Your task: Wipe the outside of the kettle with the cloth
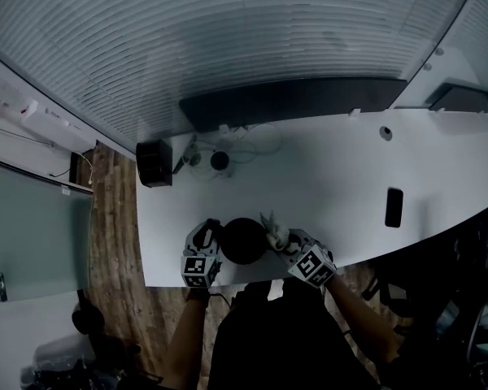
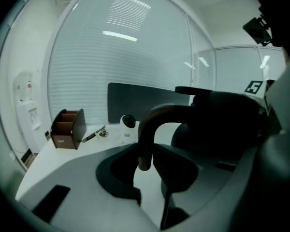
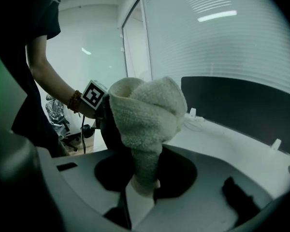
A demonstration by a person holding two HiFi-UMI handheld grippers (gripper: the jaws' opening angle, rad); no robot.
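Observation:
A black kettle (image 1: 242,240) stands at the near edge of the white table (image 1: 325,185). My left gripper (image 1: 203,254) is at its left side. In the left gripper view the curved kettle handle (image 2: 147,124) runs down between the jaws of this gripper (image 2: 149,202), which is shut on it, and the dark kettle body (image 2: 222,124) fills the right. My right gripper (image 1: 305,258) is shut on a fluffy white cloth (image 1: 275,232) at the kettle's right side. The bunched cloth (image 3: 145,120) sticks up from the right gripper (image 3: 140,197) and hides most of the kettle (image 3: 106,129).
A brown wooden organiser (image 1: 154,163) stands at the table's far left corner, with a pen and a small round black device (image 1: 220,160) and cables beside it. A dark phone (image 1: 394,206) lies to the right. A black panel (image 1: 293,100) lines the back edge.

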